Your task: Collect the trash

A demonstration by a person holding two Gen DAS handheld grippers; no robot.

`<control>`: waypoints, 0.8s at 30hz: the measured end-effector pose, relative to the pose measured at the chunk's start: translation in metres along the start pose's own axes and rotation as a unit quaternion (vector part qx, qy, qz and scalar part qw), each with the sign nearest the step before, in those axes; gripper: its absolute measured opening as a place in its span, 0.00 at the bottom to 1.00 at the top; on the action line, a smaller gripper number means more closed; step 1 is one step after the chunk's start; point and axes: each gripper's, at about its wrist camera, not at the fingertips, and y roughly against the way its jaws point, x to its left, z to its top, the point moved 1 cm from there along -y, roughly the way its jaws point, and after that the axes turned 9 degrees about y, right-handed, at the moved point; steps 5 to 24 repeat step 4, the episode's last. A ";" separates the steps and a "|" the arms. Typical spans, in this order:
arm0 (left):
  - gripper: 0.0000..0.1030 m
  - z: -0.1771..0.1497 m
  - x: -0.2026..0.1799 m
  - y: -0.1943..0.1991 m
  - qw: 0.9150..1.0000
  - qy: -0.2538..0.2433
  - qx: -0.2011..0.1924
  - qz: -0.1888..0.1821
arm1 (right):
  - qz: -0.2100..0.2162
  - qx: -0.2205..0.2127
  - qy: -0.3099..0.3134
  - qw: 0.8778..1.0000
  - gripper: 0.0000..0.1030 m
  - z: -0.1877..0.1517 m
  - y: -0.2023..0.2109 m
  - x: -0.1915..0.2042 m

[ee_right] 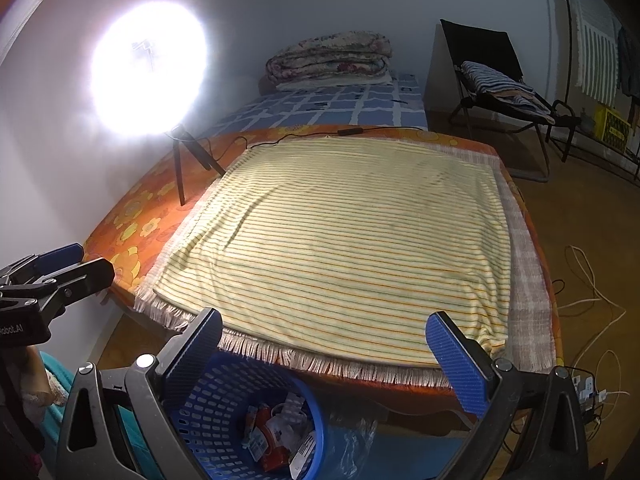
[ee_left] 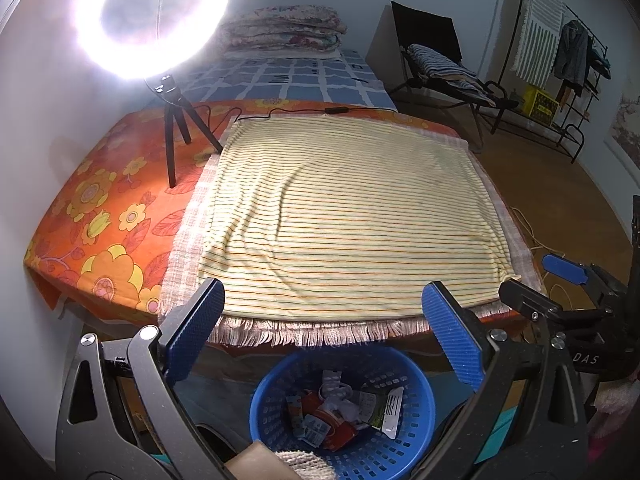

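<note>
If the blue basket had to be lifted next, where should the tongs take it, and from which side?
Grip the blue basket by its rim, coming down from above. It stands upright on the floor in front of the bed, mouth open upward, so the thin rim is exposed. The perforated wall curves, and wrappers fill the inside. Both tongs are open and empty.

Bedroom in someone's home, pretty lived-in. Bed with orange flower sheet, striped blanket on top. Folded quilt at 12 o'clock. Folding chair with clothes at 1, laundry rack at 2. Ring light on tripod at 11. Cables on floor at 3.
</note>
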 end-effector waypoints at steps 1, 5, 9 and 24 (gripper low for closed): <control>0.98 0.000 0.000 0.000 1.000 0.000 -0.001 0.001 | 0.000 0.001 -0.001 1.000 1.00 0.000 -0.001 0.000; 0.98 -0.001 -0.001 -0.008 1.000 0.000 0.004 0.002 | 0.000 0.004 -0.007 1.000 1.00 0.000 -0.005 -0.003; 0.98 -0.001 -0.001 -0.008 1.000 0.000 0.004 0.002 | 0.000 0.004 -0.007 1.000 1.00 0.000 -0.005 -0.003; 0.98 -0.001 -0.001 -0.008 1.000 0.000 0.004 0.002 | 0.000 0.004 -0.007 1.000 1.00 0.000 -0.005 -0.003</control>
